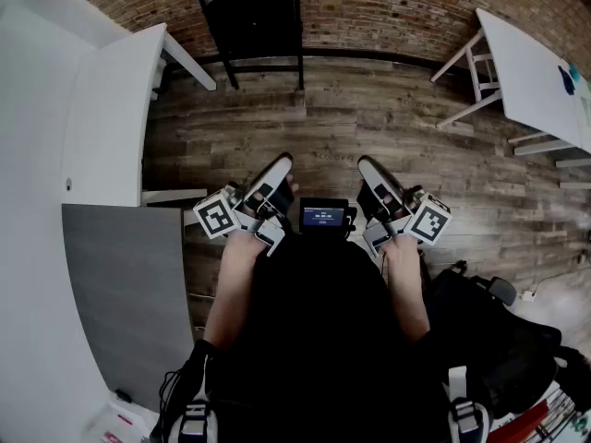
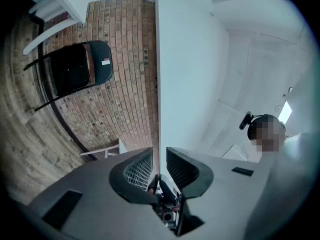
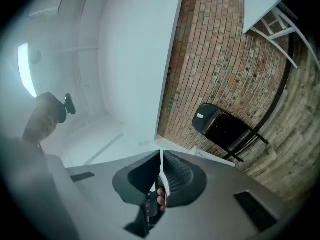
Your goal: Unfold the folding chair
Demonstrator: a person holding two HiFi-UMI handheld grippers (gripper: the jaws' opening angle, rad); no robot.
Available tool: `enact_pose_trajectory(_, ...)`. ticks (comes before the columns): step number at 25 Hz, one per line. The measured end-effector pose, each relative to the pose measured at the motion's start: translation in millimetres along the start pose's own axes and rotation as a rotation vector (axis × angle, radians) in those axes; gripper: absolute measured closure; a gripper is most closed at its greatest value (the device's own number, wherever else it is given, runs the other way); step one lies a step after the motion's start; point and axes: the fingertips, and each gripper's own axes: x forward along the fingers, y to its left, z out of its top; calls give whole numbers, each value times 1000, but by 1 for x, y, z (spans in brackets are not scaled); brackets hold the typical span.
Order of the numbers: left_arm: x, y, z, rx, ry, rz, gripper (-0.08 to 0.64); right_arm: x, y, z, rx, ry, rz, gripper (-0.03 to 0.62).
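Observation:
The black folding chair [image 1: 249, 17] leans folded flat against the brick wall at the far side of the wooden floor. It also shows small in the left gripper view [image 2: 77, 66] and in the right gripper view [image 3: 225, 129]. Both grippers are held close to the person's body, well short of the chair. My left gripper [image 1: 280, 166] points toward it, and its jaws [image 2: 159, 156] stand a little apart with nothing between them. My right gripper [image 1: 369, 166] sits beside it, its jaws [image 3: 161, 159] pressed together and empty.
A white table [image 1: 111, 109] stands at the left, with a grey panel [image 1: 120, 275] below it. Another white table [image 1: 536, 63] stands at the right. A black bag [image 1: 489, 330] lies at the lower right. A small display [image 1: 323, 216] sits between the grippers.

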Motion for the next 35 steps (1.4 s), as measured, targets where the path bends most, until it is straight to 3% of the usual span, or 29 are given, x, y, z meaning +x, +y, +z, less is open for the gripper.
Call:
enact_pose_trajectory(17,5,7,-12,3,7,26,480,-12,-7,5,0,2,1,565)
enact_pose_trajectory(24,18,7,-26,16,10,46,480,-26,-15,18,4,0,6,563)
enact_pose_trajectory(29,50,6,-45,33,18,74,480,-51,-25,51,19,-18,22,563)
enact_pose_trajectory(35,51,0,-45,48,24,88,480,-50,-23,55,51,-24,45,561)
